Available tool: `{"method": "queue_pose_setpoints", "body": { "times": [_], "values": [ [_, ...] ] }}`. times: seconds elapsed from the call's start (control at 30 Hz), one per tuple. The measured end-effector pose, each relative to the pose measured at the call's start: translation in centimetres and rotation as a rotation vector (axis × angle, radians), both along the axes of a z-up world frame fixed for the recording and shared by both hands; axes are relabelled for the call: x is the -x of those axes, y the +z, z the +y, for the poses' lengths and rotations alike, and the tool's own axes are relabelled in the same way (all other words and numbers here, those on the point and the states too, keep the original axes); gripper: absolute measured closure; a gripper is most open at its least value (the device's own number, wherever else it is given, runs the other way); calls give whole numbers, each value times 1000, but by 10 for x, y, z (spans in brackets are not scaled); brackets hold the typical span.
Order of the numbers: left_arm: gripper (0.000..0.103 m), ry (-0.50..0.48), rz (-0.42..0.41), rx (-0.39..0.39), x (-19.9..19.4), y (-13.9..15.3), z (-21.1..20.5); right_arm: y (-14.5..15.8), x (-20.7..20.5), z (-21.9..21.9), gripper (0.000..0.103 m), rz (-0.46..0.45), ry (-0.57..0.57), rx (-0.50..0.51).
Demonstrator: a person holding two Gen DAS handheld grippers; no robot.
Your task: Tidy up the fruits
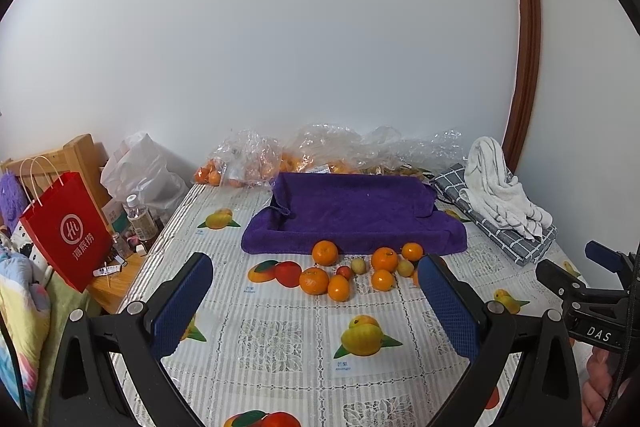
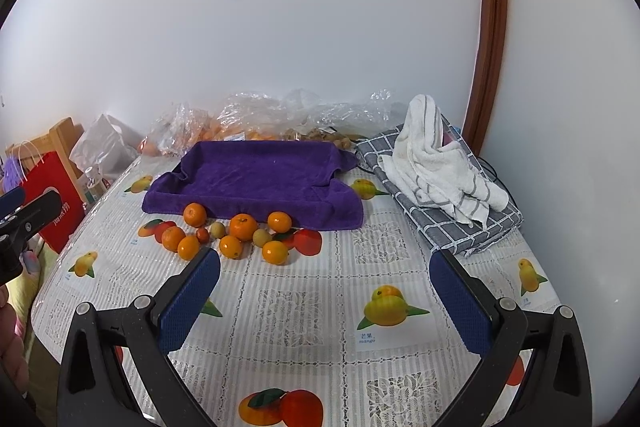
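Fruits (image 1: pixel 352 273) are seen clustered on the tabletop (image 1: pixel 280 343), just in front of a purple towel (image 1: pixel 352 219) shaped like a shallow tray. In the right wrist view 7 oranges are counted, among them a large orange (image 2: pixel 243 226), with 2 pale yellow-green fruits (image 2: pixel 218 229) and 1 small red fruit (image 2: pixel 202 235) between them. In the left wrist view 1 orange at the right of the cluster is largely hidden behind a finger pad (image 1: pixel 448 303).

The left hand-held gripper (image 1: pixel 316 303) is held wide apart with nothing between its pads, near the cluster. The right hand-held gripper (image 2: pixel 325 301) is likewise spread wide and holds nothing, over the printed cloth to the right of the fruit.

Clear plastic bags (image 1: pixel 248 159) of oranges are piled behind the towel. A striped white towel (image 2: pixel 436 163) lies on a folded grey checked cloth (image 2: pixel 452 227) at the right. A red paper bag (image 1: pixel 66 231) is shown fully only in the left wrist view.
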State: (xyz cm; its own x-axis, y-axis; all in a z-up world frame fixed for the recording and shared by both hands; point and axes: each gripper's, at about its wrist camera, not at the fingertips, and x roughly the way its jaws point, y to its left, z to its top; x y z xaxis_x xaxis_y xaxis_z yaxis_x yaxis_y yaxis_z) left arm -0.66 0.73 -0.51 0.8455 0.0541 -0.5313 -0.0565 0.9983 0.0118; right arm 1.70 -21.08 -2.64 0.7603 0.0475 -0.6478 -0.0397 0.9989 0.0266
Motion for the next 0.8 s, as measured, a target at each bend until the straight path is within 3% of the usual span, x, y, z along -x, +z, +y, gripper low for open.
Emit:
{"method": "queue_pose_setpoints", "body": {
  "times": [0.8],
  "values": [
    [0,1,-2,5,-1,4,1,0,0,-2,0,2,-5,-16]
  ]
}}
